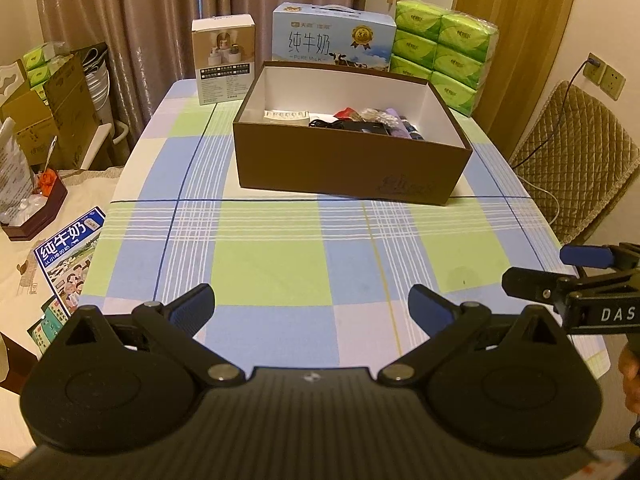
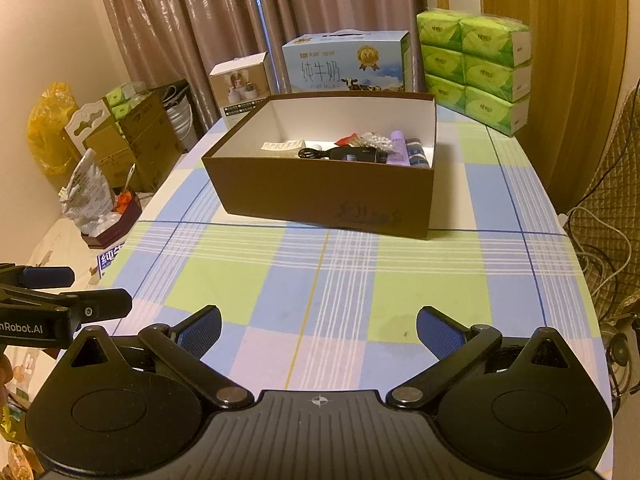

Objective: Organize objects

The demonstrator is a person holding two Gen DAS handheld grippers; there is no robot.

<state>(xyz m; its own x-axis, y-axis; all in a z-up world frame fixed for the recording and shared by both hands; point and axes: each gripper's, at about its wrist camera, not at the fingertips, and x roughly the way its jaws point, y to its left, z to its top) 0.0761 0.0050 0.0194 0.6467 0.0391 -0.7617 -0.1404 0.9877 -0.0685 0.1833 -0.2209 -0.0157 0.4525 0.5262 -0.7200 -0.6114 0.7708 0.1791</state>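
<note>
Brown box (image 1: 352,160) sits open-topped toward the far end of the counter (image 1: 280,264), on the plaid cloth. White inner walls. Contents bunched along the near and right part of its floor: white strip pack (image 2: 283,145) at left, black cable (image 2: 312,153) beside it, dark flat device (image 2: 354,155) in the middle, red item (image 2: 347,139) and a blister-like pack (image 2: 378,141) behind it, purple tube (image 2: 399,147) and a dark blue piece (image 2: 418,155) at the right wall. The left half of the box floor is hidden by the front wall in both views.

Left gripper (image 1: 311,305) released, fingers spread wide, holding nothing, hovering over the near counter edge. Right gripper (image 2: 318,326) also released, spread wide and not grasping anything, just beside the left one; each shows side-on in the other's view.

Behind the brown box: small white product box (image 1: 223,60) at left, milk carton case (image 1: 332,36) in the middle, stacked green tissue packs (image 1: 444,48) at right, all upright on the far counter edge. Off the counter at left: cardboard cartons (image 2: 132,140), yellow bag (image 2: 50,128), small maroon tray (image 2: 114,226) with clutter. Quilted chair (image 1: 576,156) at right.
</note>
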